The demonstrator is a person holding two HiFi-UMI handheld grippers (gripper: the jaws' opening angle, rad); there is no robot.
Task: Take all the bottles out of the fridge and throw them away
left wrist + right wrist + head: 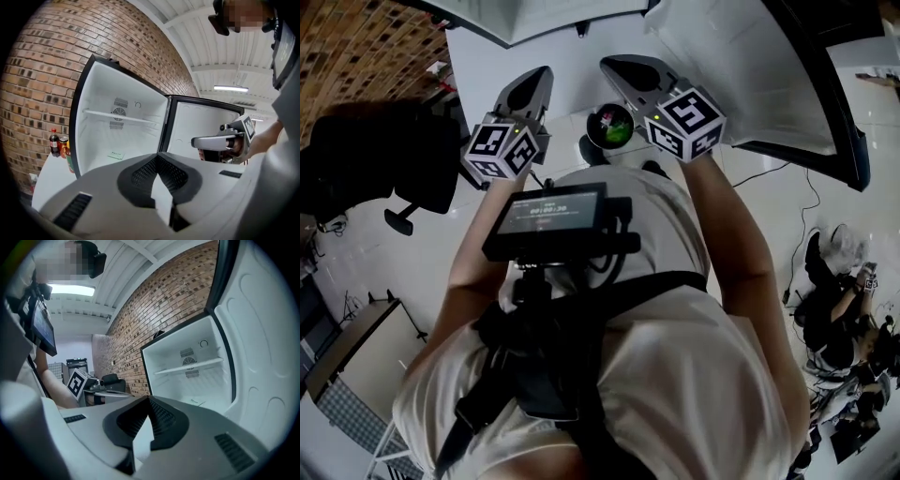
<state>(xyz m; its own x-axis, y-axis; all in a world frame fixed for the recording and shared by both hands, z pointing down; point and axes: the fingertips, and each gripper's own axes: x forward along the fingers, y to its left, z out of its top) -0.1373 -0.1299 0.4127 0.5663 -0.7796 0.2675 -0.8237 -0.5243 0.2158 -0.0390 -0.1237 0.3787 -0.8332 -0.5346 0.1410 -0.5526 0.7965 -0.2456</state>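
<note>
Both grippers closed and empty before the open fridge (117,136).
The left gripper (158,161) and right gripper (149,403) have jaws together on nothing. The fridge looks bare; the bottles (55,142) stand outside on the white top (49,183) at its left. They are probably light, smooth and round, best gripped mid-body.

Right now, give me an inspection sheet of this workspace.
Surface: white top beside the fridge, with bottles standing on it.
Job's things: fridge open, no bottles seen inside; round bin on the floor ahead.
Clutter: black office chair.
Grippers: left gripper shut, empty; right gripper shut, empty.
Cables: cable across the floor.
Surroundings: brick wall; seated person.
</note>
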